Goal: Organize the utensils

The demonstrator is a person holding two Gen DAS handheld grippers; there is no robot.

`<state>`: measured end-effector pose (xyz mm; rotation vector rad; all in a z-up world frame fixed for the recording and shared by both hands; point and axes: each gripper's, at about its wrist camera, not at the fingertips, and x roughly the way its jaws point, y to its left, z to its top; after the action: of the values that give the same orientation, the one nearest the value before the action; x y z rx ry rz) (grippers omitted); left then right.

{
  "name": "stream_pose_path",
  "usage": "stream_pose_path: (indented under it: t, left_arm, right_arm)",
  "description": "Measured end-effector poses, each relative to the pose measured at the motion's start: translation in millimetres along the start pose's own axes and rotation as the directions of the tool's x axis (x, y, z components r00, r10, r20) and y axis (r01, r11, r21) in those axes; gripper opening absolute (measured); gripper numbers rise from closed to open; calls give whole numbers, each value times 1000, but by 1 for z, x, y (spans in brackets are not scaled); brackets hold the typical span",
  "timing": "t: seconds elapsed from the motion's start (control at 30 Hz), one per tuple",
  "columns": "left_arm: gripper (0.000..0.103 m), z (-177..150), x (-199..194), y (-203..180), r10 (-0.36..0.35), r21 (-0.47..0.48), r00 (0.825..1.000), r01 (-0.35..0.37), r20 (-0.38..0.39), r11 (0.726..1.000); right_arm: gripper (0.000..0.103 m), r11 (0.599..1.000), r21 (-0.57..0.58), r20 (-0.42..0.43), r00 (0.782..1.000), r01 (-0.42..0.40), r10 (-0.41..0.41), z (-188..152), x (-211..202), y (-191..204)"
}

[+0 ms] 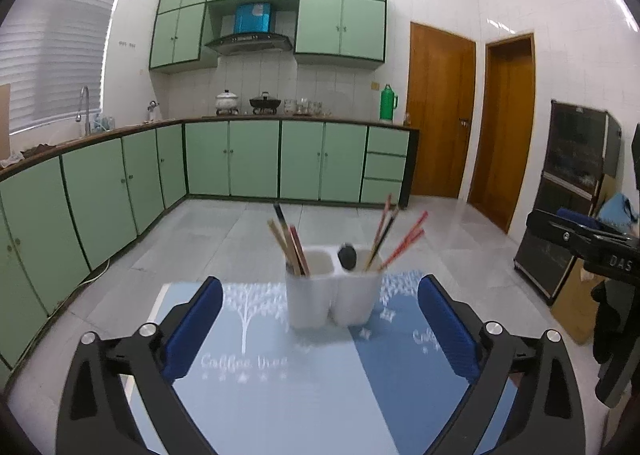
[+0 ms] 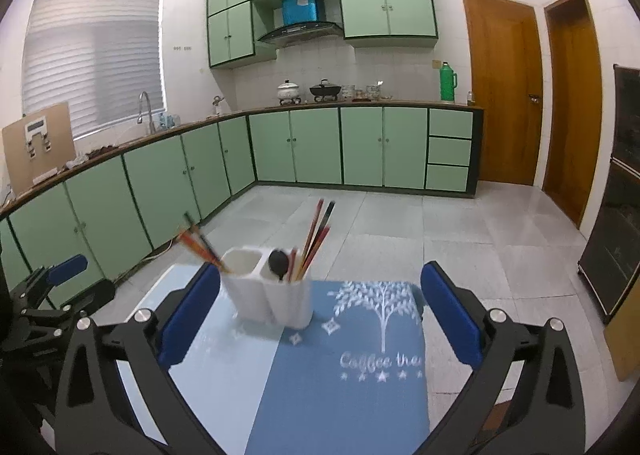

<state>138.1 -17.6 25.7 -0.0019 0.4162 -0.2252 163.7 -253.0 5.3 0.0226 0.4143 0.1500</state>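
Now a white utensil holder (image 1: 332,295) stands upright on a blue table mat (image 1: 280,375), near the far edge of the mat. It is made of plastic or ceramic, I cannot tell which, and it has two open compartments side by side with rounded walls. The mat has two tones of blue, white tree drawings and white writing.

From the left wrist view, the left compartment of the holder keeps a bundle of chopsticks (image 1: 290,245) in wood, dark and red colours. Their long axis goes up and leans to the left, away from the holder's middle. The right compartment keeps a second bundle of chopsticks (image 1: 394,235), red and dark ones, and these lean to the right and fan out at the tips. A black spoon (image 1: 346,257) also stands in the right compartment, close to the wall between the two compartments, with its round bowl up.

The left gripper (image 1: 320,319) hangs in front of the holder, with its blue pads (image 1: 196,329) spread as wide as they go, and nothing is between them. The right gripper (image 2: 320,315) is just the same: jaws fully apart, hands nothing, and the holder is just beyond its left pad in the right wrist view. Neither gripper touches the holder or the chopsticks.

Behind the holder are a grey tiled floor (image 1: 224,231) and green cabinets (image 1: 256,159).
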Motion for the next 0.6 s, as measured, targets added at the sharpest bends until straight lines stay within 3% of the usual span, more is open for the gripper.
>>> stream_pose_path:
  t: [0.33,0.6]
  left_arm:
    - [97,-26,-30,-12,-12,-2,998,12,-58,1000]
    - [97,-32,-56,-13,10,6,999,-9,-46,1000]
  right_arm:
    - [97,997,-35,-75,995,-72,70,-47,-29,43]
    - [97,995,-12,-77,992,-98,96,-53,-53,52]
